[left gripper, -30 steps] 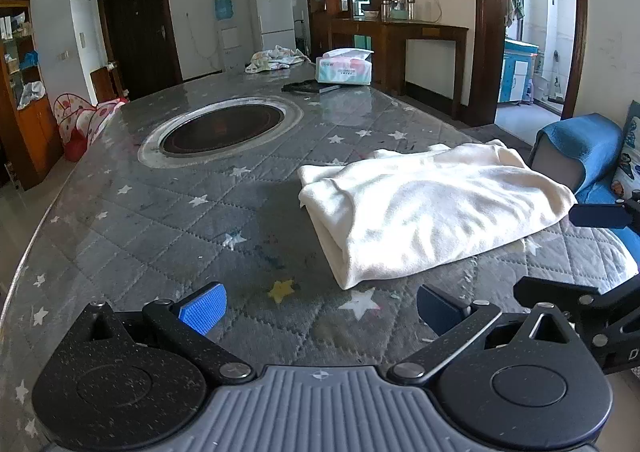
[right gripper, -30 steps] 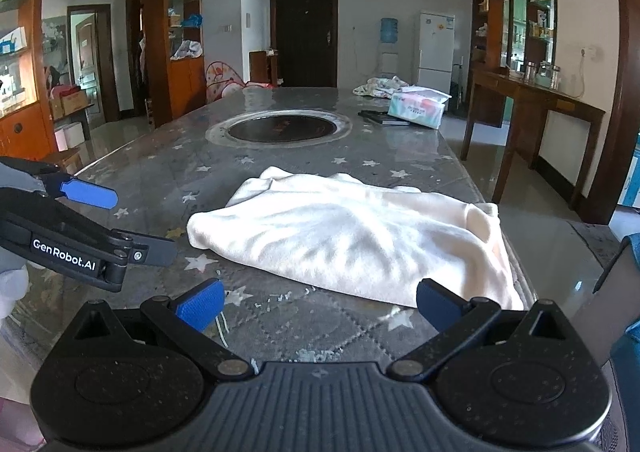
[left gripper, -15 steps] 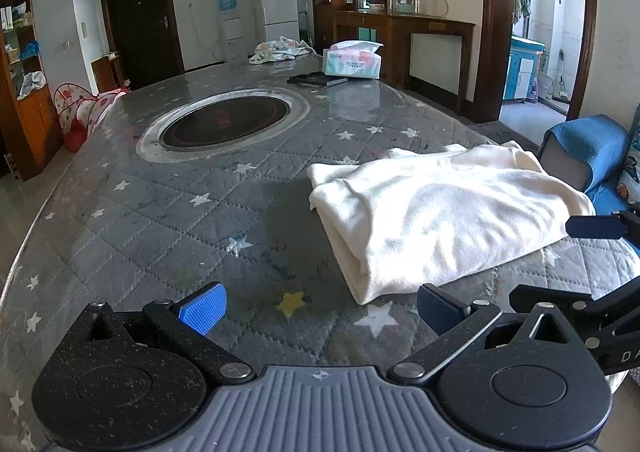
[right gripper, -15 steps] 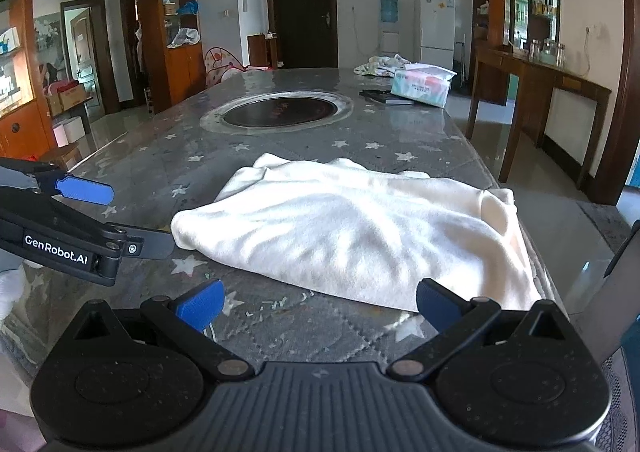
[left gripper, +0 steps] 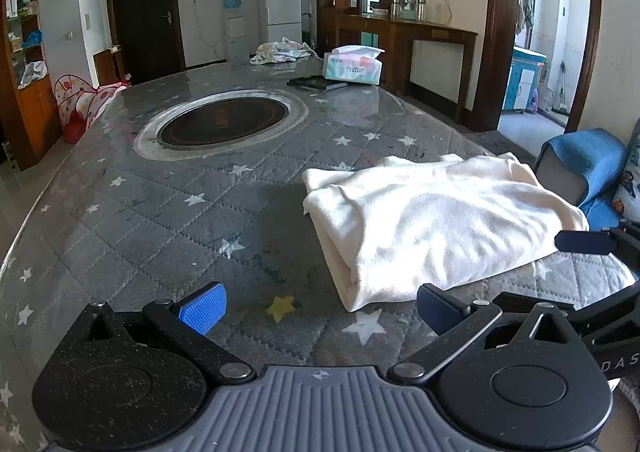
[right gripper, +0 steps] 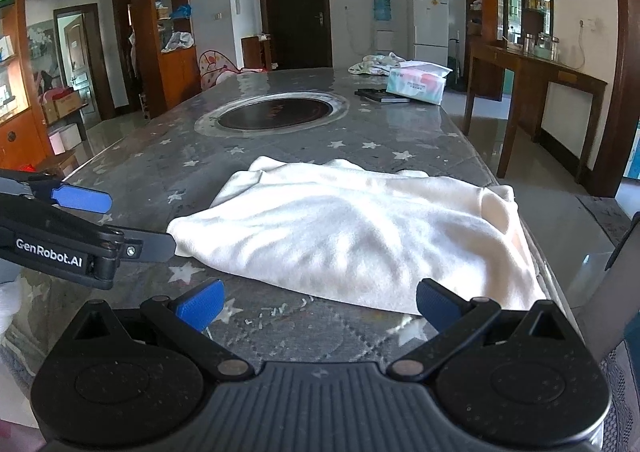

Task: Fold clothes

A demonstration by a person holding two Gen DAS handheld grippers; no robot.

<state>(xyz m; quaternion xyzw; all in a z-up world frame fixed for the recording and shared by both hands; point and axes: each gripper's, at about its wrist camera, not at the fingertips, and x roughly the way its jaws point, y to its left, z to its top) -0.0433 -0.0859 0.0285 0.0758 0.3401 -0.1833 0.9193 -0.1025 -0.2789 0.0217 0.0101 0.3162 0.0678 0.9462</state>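
Now: both hand-held grippers empty, cream garment waiting for its next fold.

Left hand-held gripper (left gripper: 318, 310) sits wide open over bare tabletop (left gripper: 160, 236), nothing between its blue pads, just short of the garment's (left gripper: 432, 228) near-left corner. Right hand-held gripper (right gripper: 318, 306) is equally spread and empty, hovering at the near hem. Garment lies flat near the tabletop's near right edge, already doubled once judging by the stacked layers at that corner; one end reaches the tabletop's right edge. Advice for the grab: take both layers together at each near corner, pinch close to the edge, lift evenly so the stack does not shear, carry toward the far side away from the round inset (right gripper: 276, 113). Soft cloth will likely sag; keep it taut between the grippers.
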